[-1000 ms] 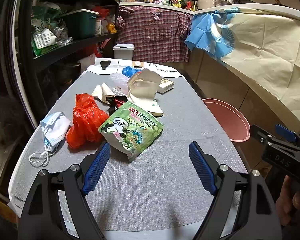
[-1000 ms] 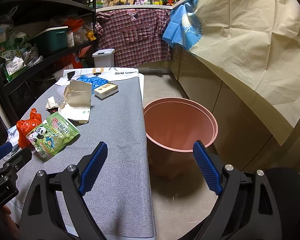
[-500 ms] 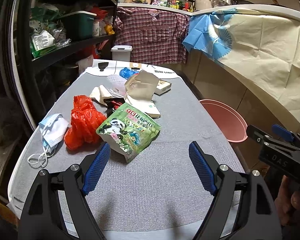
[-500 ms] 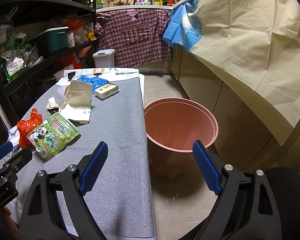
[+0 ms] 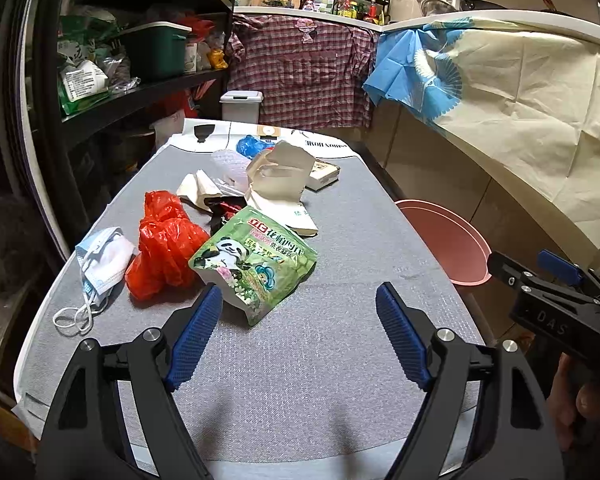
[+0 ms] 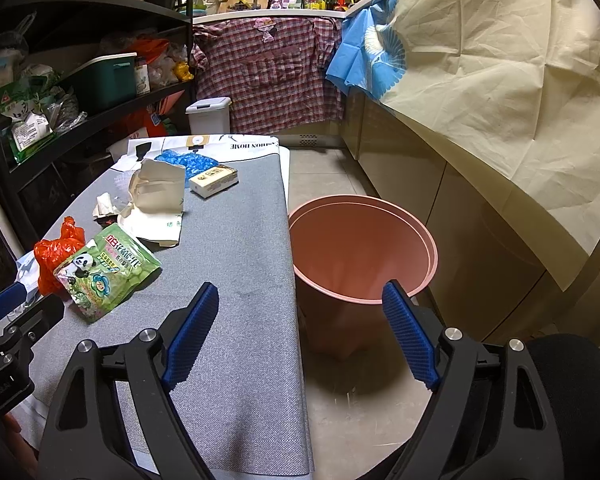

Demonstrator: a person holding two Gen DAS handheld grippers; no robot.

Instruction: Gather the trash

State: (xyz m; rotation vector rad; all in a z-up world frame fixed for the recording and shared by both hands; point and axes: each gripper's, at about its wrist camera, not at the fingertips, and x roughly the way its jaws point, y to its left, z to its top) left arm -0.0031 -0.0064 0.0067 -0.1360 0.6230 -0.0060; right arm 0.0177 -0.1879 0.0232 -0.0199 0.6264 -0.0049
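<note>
Trash lies on a grey table [image 5: 340,380]: a green panda snack bag [image 5: 256,262] [image 6: 106,270], a red plastic bag [image 5: 162,246] [image 6: 54,252], a face mask [image 5: 100,264], a torn beige paper bag [image 5: 280,182] [image 6: 158,196], a small box [image 5: 322,170] [image 6: 214,180] and blue wrap [image 5: 252,146]. A pink bin [image 6: 360,248] [image 5: 448,240] stands on the floor right of the table. My left gripper [image 5: 300,308] is open, just short of the snack bag. My right gripper [image 6: 300,304] is open and empty over the table's right edge.
Dark shelves [image 5: 140,88] full of goods run along the left. A small white lidded bin [image 5: 242,106] and a plaid cloth [image 5: 304,76] are behind the table. Covered counters [image 5: 520,120] line the right. The right gripper's body [image 5: 560,312] shows at the left view's right edge.
The left gripper has shifted slightly forward toward the snack bag. The right gripper has barely moved. Both stay open.
</note>
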